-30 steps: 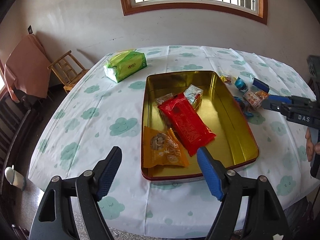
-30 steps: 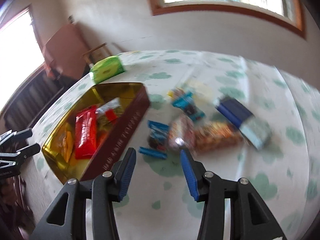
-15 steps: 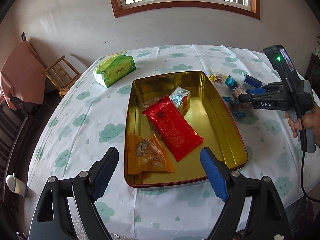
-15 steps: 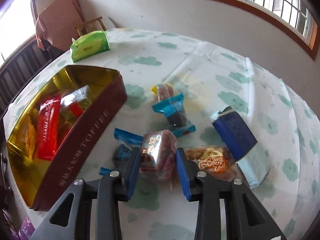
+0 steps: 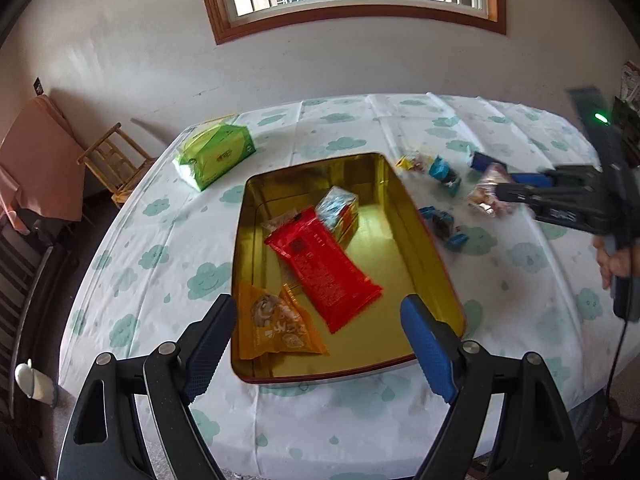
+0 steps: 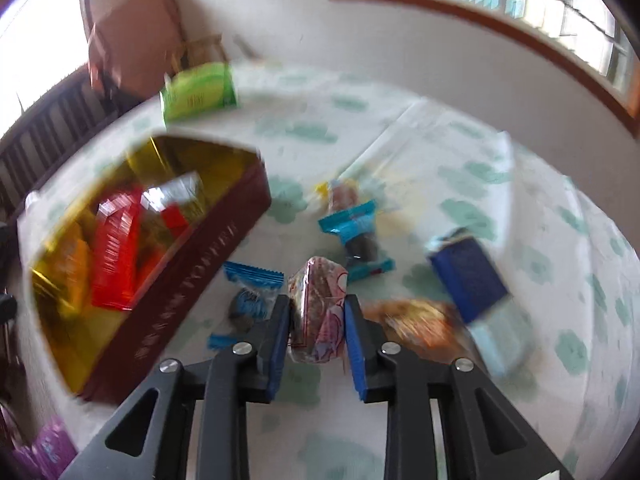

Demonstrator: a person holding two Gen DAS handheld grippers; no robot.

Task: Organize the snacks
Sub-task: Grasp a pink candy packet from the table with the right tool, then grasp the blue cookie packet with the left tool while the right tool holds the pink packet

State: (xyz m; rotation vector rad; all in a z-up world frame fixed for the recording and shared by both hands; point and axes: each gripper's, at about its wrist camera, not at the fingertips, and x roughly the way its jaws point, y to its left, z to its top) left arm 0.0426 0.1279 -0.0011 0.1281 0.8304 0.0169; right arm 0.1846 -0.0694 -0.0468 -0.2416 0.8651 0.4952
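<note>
My right tongs [image 6: 316, 330] have just closed on the pink snack pack [image 6: 318, 312], w/ the tin [image 6: 200, 256] at 9 o'clock. Feels light, crinkly, soft; I'm pinching mid-body, gently. Left tongs [image 5: 320, 340] gape wide, empty, over tin's near end.

Tin [image 5: 436, 264] holds packets [image 5: 320, 276]; loose snacks [image 5: 444, 176] lie right; tissue pack [image 5: 214, 156] behind-left

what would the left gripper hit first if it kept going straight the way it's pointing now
Probably the gold tin: the open left gripper aims down over its near end, between the orange snack packet and the red packet. Depth is unclear, so it could meet either packet first.
</note>
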